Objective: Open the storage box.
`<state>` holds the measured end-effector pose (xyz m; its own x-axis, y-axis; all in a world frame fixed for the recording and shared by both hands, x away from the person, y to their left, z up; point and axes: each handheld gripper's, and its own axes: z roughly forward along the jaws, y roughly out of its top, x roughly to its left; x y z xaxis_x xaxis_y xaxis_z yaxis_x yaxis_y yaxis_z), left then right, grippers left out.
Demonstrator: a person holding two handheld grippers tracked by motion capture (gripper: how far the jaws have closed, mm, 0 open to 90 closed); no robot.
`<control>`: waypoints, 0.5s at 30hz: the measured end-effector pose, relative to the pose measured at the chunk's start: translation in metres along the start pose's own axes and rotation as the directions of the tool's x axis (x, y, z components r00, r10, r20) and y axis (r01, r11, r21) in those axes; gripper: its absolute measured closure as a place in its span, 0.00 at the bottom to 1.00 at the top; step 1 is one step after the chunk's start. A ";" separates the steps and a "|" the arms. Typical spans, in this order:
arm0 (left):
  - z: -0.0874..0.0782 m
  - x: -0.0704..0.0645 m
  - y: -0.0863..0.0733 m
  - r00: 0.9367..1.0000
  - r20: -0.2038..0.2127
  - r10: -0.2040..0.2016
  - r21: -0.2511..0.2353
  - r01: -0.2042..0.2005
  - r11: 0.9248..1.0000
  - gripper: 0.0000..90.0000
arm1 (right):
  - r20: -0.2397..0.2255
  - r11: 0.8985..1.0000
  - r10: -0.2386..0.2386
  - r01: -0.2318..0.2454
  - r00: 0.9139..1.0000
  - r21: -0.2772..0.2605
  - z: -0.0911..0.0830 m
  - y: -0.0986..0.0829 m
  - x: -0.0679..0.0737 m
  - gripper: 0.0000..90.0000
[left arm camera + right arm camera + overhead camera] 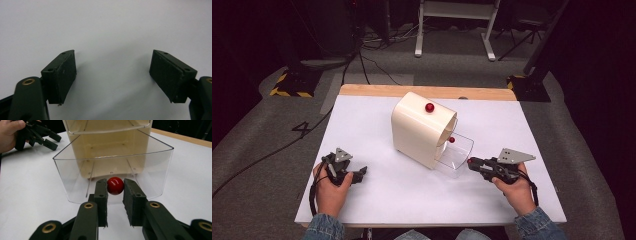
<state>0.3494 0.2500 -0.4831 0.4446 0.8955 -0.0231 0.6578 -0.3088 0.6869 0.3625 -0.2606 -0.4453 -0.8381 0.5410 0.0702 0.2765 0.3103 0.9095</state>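
We have our right gripper (pixel 470 161) at the front of the clear plastic drawer (pixel 460 152), which stands pulled out from the cream, round-topped box (pixel 417 131) in the middle of the white table (pixel 377 200). In the right gripper view, the two black jaws stand one on each side of the small red ball knob (pixel 115 185) on the drawer front (pixel 75 182), pinching it: the knob fills the gap between them, the pads touching its sides. The drawer is see-through, and through it we see the cream inside of the box (pixel 110 147) behind.

A second red knob (pixel 429 107) sits on the box's curved top, and another red spot (pixel 452 140) shows at the drawer's inner end.

Over on the near left of the table, our left gripper (pixel 360 173) rests low in the hand (pixel 331 187), well apart from the box. In the left gripper view, its jaws are spread wide with bare white tabletop (pixel 110 32) between them, holding nothing. The same gripper (pixel 53 141) shows far off in the right gripper view, jaws apart, beside the hand (pixel 8 132).
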 end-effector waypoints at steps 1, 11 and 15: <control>0.000 0.000 0.000 1.000 0.000 0.000 0.000 0.000 1.000 0.24 | 0.000 1.000 0.002 -0.002 1.000 0.000 -0.003 -0.001 0.000 0.82; 0.000 0.000 0.000 1.000 -0.001 0.000 -0.002 0.000 1.000 0.24 | 0.009 0.999 0.004 -0.005 1.000 0.044 -0.015 -0.015 0.000 0.82; 0.000 0.000 0.000 1.000 -0.001 0.000 -0.002 0.000 1.000 0.24 | -0.002 0.998 0.019 -0.018 1.000 0.057 -0.015 -0.021 -0.003 0.91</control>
<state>0.3494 0.2500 -0.4832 0.4440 0.8957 -0.0227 0.6568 -0.3081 0.6882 0.3519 -0.2801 -0.4580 -0.8339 0.5448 0.0881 0.3185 0.3448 0.8830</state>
